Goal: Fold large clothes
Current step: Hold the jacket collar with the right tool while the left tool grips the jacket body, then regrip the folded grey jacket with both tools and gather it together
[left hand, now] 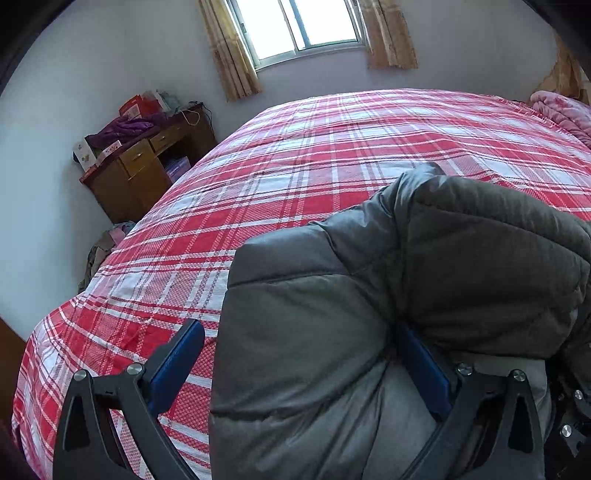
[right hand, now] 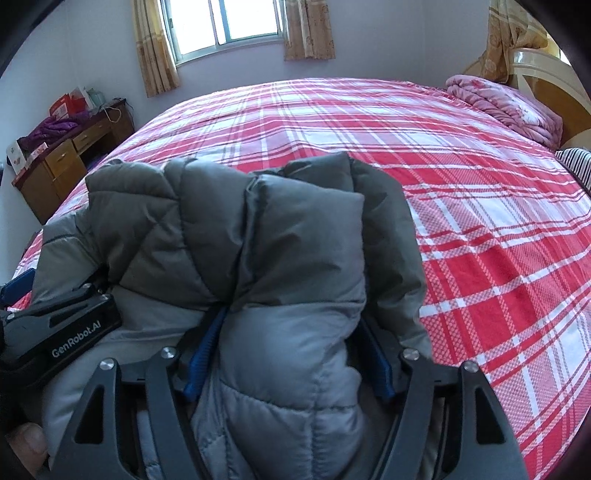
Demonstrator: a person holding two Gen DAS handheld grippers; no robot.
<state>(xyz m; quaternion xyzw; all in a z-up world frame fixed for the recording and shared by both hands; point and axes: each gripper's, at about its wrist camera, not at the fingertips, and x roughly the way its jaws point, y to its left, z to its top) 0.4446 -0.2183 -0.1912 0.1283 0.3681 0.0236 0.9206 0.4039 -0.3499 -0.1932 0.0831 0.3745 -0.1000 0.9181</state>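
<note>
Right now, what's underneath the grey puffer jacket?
The grey puffer jacket lies bunched on the red plaid bedspread, which shows all around it. Whatever sits directly beneath is covered by its folds. Both grippers' blue pads are partly buried in the fabric.

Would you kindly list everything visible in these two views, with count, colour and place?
puffer jacket: one, grey, bunched on the near part of the bed
bedsheet: one, red and white plaid, covering the bed
quilt: one, pink, folded by the headboard
headboard: one, cream and wood, far right
desk: one, brown wood, left wall, cluttered with boxes and a purple garment
window: one, far wall
curtains: two, tan, flanking the window
left tongs: black, blue pads, jacket fold between them
right tongs: black, blue pads, around a jacket fold
</note>
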